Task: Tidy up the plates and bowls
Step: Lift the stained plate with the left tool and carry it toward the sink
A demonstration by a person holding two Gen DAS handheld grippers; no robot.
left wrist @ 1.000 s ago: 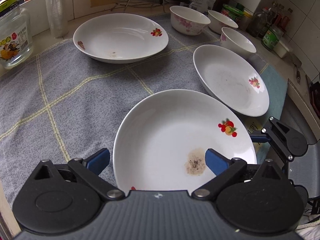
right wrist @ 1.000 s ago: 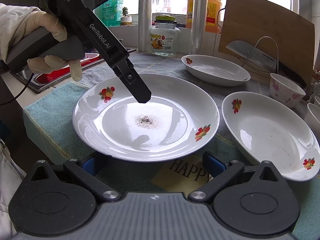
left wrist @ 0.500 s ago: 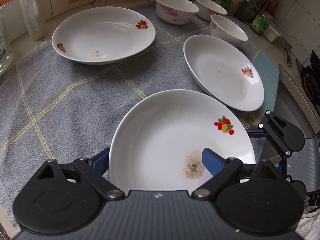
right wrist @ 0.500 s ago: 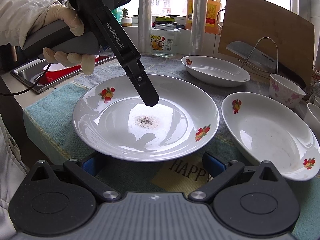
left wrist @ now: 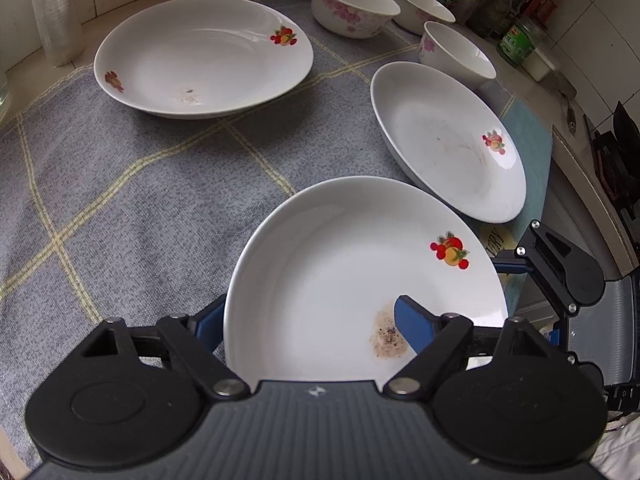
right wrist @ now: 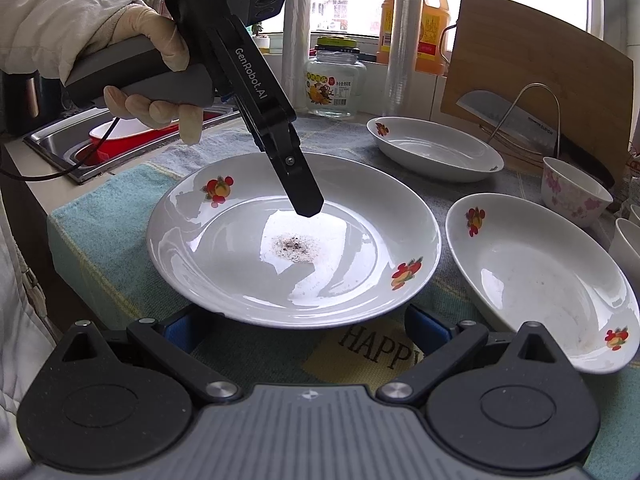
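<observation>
Plates first: the near plate (left wrist: 360, 276) lies on the towel-covered table (left wrist: 120, 208), with two more plates and three bowls (left wrist: 354, 8) farther off. The left tool (left wrist: 308, 324) straddles its rim, one finger inside the dish, one outside, jaws closing but not yet visibly pinching. Let them clamp fully before lifting, and keep it level. The right tool (right wrist: 308, 330) waits released beside the plate's opposite edge.
</observation>
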